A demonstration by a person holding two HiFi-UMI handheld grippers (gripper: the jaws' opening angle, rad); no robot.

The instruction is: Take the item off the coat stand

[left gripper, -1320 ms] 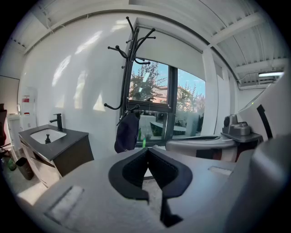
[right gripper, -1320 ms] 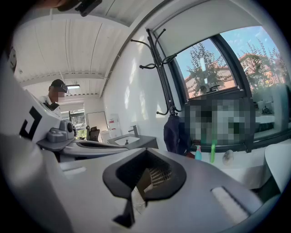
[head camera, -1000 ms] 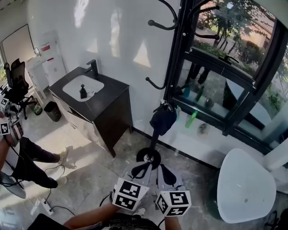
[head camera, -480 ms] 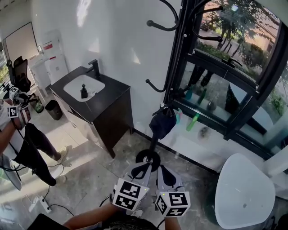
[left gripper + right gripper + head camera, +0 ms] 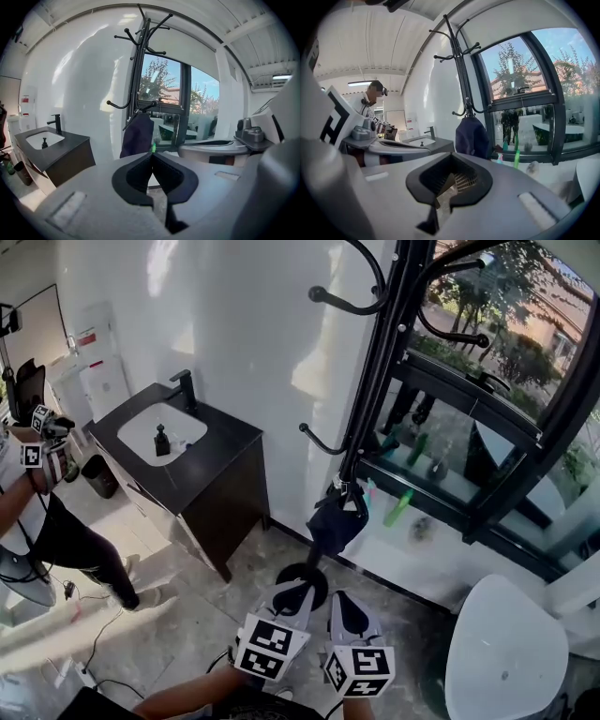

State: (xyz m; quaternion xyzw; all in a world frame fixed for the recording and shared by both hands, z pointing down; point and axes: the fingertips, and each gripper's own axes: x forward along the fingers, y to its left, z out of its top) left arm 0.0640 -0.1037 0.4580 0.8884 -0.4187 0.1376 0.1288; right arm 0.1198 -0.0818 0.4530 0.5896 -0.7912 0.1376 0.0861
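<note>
A black coat stand (image 5: 375,362) rises in front of the window. A dark blue bag (image 5: 336,519) hangs from one of its low hooks. Both grippers are held side by side at the bottom of the head view, below the bag and well short of it. My left gripper (image 5: 298,589) is shut with nothing in it. My right gripper (image 5: 342,601) is also shut and empty. In the left gripper view the bag (image 5: 137,136) hangs straight ahead above the jaw tips. The right gripper view has the bag (image 5: 472,137) just right of centre.
A black vanity with a white sink (image 5: 178,442) stands left of the stand. A white round table (image 5: 506,643) sits at the lower right. Bottles (image 5: 398,507) line the window sill. A person (image 5: 37,512) holding grippers stands at the far left. The stand's round base (image 5: 302,582) rests on the floor.
Both grippers and the head view have moved closer to the coat stand, so the bag looks nearer. The person at the left has shifted and raised their hands.
</note>
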